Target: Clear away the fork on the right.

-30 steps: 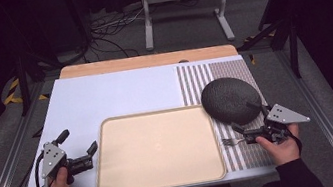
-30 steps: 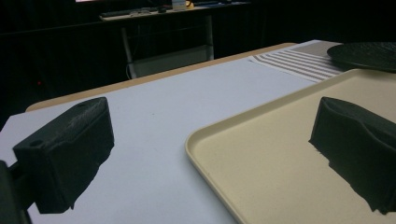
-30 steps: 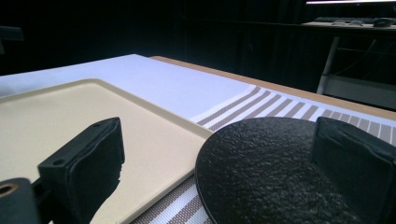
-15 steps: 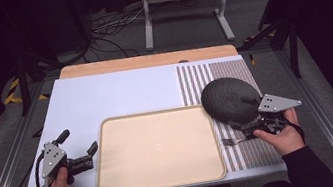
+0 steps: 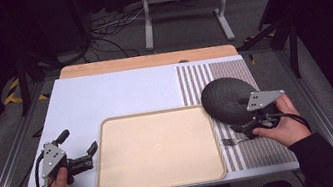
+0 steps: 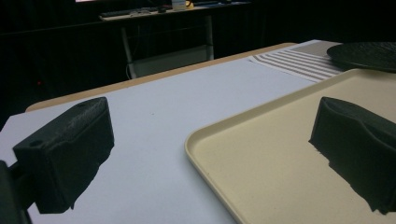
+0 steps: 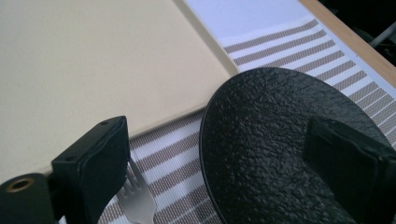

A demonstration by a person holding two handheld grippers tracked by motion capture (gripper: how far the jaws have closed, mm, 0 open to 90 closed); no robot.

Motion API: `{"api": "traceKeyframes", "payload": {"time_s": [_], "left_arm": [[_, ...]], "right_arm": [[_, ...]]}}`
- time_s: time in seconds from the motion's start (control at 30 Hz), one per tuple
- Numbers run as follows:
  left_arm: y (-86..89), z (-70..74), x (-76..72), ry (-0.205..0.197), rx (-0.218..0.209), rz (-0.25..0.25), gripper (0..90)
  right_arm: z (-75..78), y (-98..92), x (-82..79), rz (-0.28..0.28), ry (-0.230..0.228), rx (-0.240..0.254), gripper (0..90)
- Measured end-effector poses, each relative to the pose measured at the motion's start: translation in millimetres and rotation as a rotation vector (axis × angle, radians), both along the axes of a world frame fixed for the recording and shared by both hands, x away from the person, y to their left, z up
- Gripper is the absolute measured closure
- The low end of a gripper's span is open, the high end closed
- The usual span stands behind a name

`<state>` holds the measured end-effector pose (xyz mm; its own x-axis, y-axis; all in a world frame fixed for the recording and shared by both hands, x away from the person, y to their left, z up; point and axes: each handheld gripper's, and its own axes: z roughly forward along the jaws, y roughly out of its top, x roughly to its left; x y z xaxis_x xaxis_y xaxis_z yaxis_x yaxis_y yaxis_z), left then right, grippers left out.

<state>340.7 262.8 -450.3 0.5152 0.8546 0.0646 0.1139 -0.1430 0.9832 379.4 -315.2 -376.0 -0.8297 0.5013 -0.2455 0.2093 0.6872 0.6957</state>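
In the high view, the right gripper has moved in from the table's right edge over the last second and now hangs at the near rim of the black plate, just above the fork on the striped mat; that suggests the plate or the fork is about to be picked up, probably for the beige tray beside it. The left gripper has stayed put at the tray's left edge. In the left gripper view its jaws stand wide apart and empty, one over the white table cover, one over the tray's corner. In the right gripper view the jaws are also spread, one above the fork's tines, the other over the plate, a round, matte, pebble-textured dish lying flat on the mat, just off the tray's right edge.
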Motion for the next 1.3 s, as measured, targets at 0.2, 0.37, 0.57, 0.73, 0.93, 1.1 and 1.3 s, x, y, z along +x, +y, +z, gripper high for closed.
{"api": "traceKeyframes", "payload": {"time_s": [0.2, 0.37, 0.57, 0.73, 0.93, 1.1, 1.3], "left_arm": [[0.0, 0.1, 0.1, 0.000, 0.000, -0.001, 0.2], [0.4, 0.4, -0.2, 0.000, 0.005, -0.001, 0.2], [0.3, 0.3, -0.3, 0.000, 0.006, -0.001, 0.2], [0.5, 0.3, -0.2, -0.001, 0.005, -0.001, 0.2], [0.0, 0.2, -0.2, -0.003, 0.004, 0.001, 0.2], [-0.3, 0.2, -0.2, -0.003, 0.000, 0.001, 0.2], [0.4, 0.2, -0.2, 0.000, 0.004, 0.000, 0.2]], "right_arm": [[3.5, 5.2, 2.1, 0.031, 0.035, -0.093, 8.7], [3.1, 8.0, 3.4, 0.049, 0.053, -0.156, 8.8], [2.0, 10.5, 4.9, 0.071, 0.075, -0.218, 8.9], [2.2, 13.8, 6.3, 0.097, 0.106, -0.286, 8.9], [0.6, 15.7, 7.5, 0.111, 0.144, -0.341, 9.1], [0.0, 16.4, 8.4, 0.128, 0.172, -0.370, 9.2], [-1.8, 18.0, 9.4, 0.138, 0.210, -0.426, 9.5]]}}
